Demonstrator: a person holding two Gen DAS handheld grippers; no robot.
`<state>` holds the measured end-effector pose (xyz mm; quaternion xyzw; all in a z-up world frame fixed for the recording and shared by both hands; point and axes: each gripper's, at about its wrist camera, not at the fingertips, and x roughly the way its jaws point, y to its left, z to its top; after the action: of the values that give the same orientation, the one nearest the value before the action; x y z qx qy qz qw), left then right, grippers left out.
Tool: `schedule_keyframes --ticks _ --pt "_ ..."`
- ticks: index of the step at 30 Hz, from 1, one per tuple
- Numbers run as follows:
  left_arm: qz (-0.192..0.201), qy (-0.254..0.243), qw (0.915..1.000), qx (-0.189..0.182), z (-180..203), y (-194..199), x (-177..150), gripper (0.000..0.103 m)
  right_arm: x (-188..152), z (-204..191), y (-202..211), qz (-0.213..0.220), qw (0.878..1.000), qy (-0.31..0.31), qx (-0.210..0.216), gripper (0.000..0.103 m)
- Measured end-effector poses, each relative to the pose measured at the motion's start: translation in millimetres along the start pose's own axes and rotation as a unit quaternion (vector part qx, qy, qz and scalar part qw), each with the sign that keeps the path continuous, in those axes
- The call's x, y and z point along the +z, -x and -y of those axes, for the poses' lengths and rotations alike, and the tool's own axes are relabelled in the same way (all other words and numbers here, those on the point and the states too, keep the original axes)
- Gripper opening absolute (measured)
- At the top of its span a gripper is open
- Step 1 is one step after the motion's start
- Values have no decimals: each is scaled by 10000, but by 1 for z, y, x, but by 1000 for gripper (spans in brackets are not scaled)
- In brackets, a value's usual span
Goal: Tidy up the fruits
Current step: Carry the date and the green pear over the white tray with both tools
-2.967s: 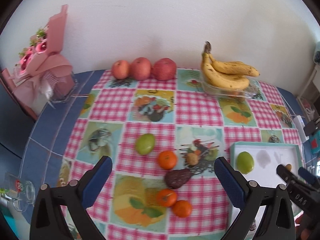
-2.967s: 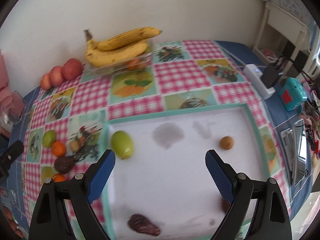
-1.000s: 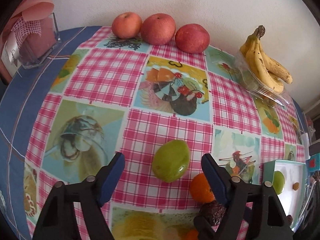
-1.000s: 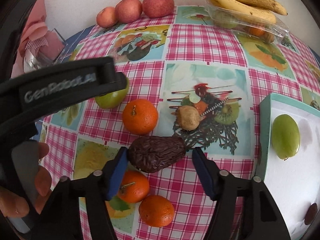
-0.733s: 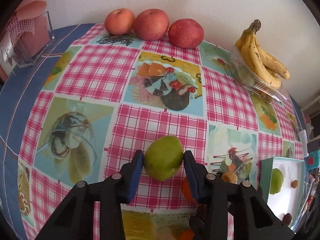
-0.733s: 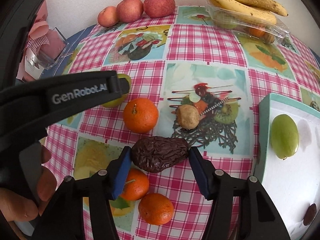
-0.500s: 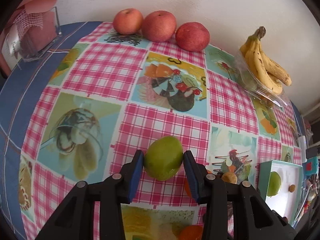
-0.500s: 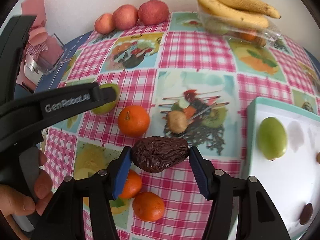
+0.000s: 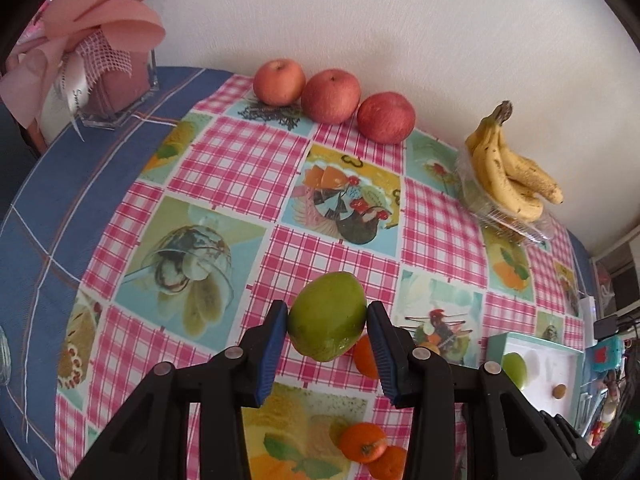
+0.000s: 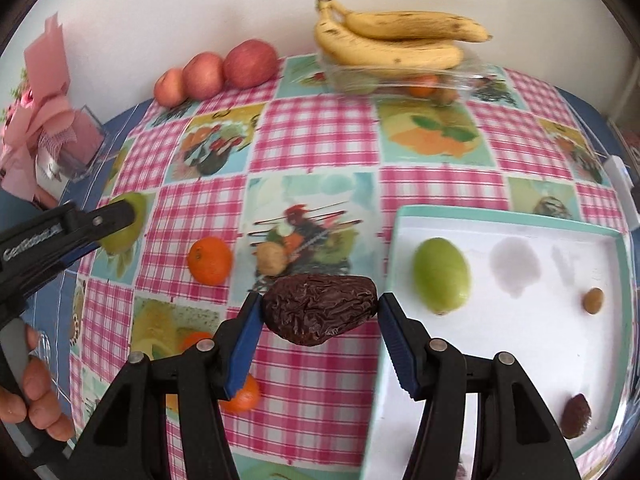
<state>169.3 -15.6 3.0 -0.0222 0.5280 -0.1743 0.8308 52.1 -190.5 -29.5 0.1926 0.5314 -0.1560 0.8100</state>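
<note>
My left gripper (image 9: 327, 326) is shut on a green fruit (image 9: 326, 316) and holds it above the checked tablecloth; the same green fruit (image 10: 124, 224) shows in the right wrist view at the far left. My right gripper (image 10: 318, 312) is shut on a wrinkled dark brown fruit (image 10: 320, 308), lifted just left of the white tray (image 10: 536, 320). The tray holds another green fruit (image 10: 440, 274), a small brown fruit (image 10: 593, 301) and a dark fruit (image 10: 576, 416). Oranges (image 10: 210, 260) and a tan round fruit (image 10: 271, 259) lie on the cloth.
Three red apples (image 9: 332, 94) line the wall at the back. Bananas (image 10: 392, 46) rest on a clear plastic box (image 10: 400, 80). A pink bouquet in a glass holder (image 9: 96, 68) stands at the back left. A person's hand (image 10: 36, 400) grips the left tool. More oranges (image 9: 362, 446) lie near the front.
Both grippers closed on their fruits and lifted them off the cloth. The right gripper has carried the dark fruit to the right, toward the tray.
</note>
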Motion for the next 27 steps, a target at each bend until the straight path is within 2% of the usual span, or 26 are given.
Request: schedule_keyframes --ticks 8,22,27 --pt "235 -137 9996 39 18 27 -16 44 -3 24 21 175 9993 -187 -264 60" --pt "537 -516 9972 22 54 64 -48 44 -19 44 68 595 9969 -269 -444 60" --pt "493 -739 9960 27 70 64 -63 44 -20 53 76 659 9960 -356 -491 60"
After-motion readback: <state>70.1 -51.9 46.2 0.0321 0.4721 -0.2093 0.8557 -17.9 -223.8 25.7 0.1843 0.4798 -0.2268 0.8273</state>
